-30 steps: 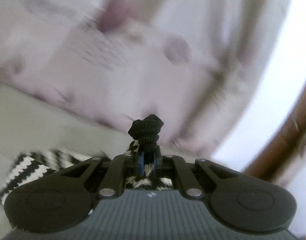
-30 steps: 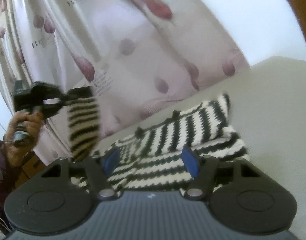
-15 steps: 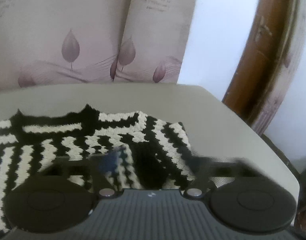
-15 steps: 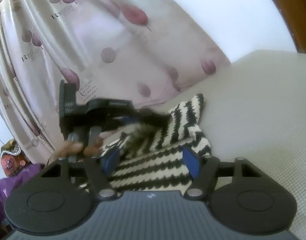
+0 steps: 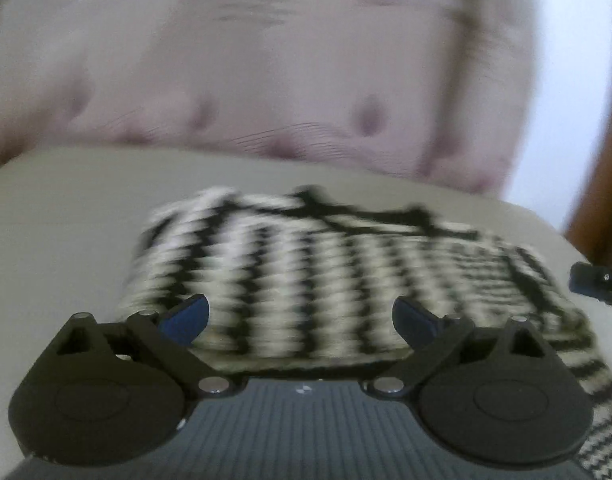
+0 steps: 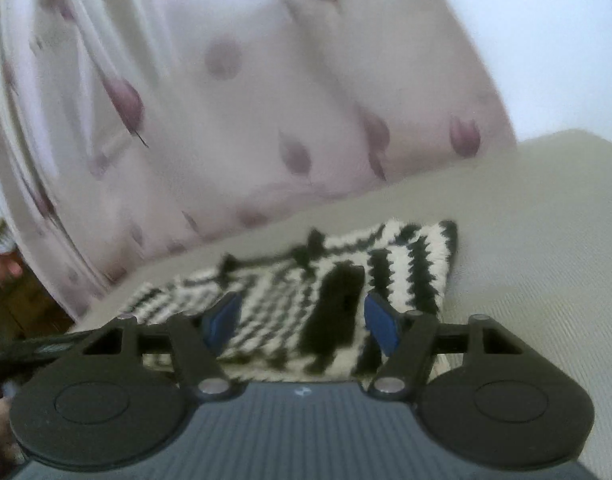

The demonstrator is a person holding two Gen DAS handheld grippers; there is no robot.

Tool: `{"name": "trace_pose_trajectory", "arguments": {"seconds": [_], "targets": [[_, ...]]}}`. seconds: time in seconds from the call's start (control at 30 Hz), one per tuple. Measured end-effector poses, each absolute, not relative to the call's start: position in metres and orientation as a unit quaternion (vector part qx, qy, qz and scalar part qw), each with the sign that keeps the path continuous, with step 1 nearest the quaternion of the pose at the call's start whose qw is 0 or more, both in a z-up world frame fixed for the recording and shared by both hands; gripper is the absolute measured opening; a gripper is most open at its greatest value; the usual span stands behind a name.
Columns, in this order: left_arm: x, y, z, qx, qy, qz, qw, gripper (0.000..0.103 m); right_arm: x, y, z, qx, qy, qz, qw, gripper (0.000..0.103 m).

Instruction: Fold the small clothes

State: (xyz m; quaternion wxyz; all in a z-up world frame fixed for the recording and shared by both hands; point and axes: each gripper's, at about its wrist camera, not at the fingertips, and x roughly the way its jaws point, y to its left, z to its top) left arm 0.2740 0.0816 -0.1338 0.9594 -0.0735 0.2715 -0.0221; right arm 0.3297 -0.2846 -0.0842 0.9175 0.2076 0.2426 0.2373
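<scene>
A small black-and-white striped knit garment [image 5: 326,272] lies folded on the beige table [image 5: 58,216]. It also shows in the right wrist view [image 6: 406,264], with a black tie cord along its far edge. My left gripper [image 5: 302,316] is open and empty, low over the garment's near edge. My right gripper [image 6: 302,316] is open and empty, just above the garment's near side. The tip of the right gripper shows at the right edge of the left wrist view [image 5: 598,280]. Both views are motion-blurred.
A pale pink curtain with leaf prints [image 5: 266,80] hangs behind the table and also shows in the right wrist view [image 6: 186,120]. A brown wooden post [image 5: 602,184] stands at the far right. The table's far right corner [image 6: 566,148] is bare beige cloth.
My left gripper was shut on the garment's black cord and held it up; it has opened and let the garment drop onto the fold. Both grippers now hover low over the garment.
</scene>
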Motion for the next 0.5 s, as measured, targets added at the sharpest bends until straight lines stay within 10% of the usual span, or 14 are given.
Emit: {"name": "trace_pose_trajectory", "arguments": {"seconds": [0.1,0.2,0.5], "targets": [[0.274,0.116,-0.138,-0.111,0.274,-0.007,0.955,0.097,0.368,-0.262,-0.094,0.185,0.289,0.231,0.91,0.055],[0.276,0.124,-0.146,-0.123,0.279,-0.005,0.952,0.097,0.39,-0.24,-0.108,0.162,0.324,0.222,0.905,0.013],[0.254,0.119,-0.122,-0.166,0.227,-0.05,0.958,0.103,0.374,-0.267,-0.082,0.096,0.228,0.141,0.959,0.007]]}}
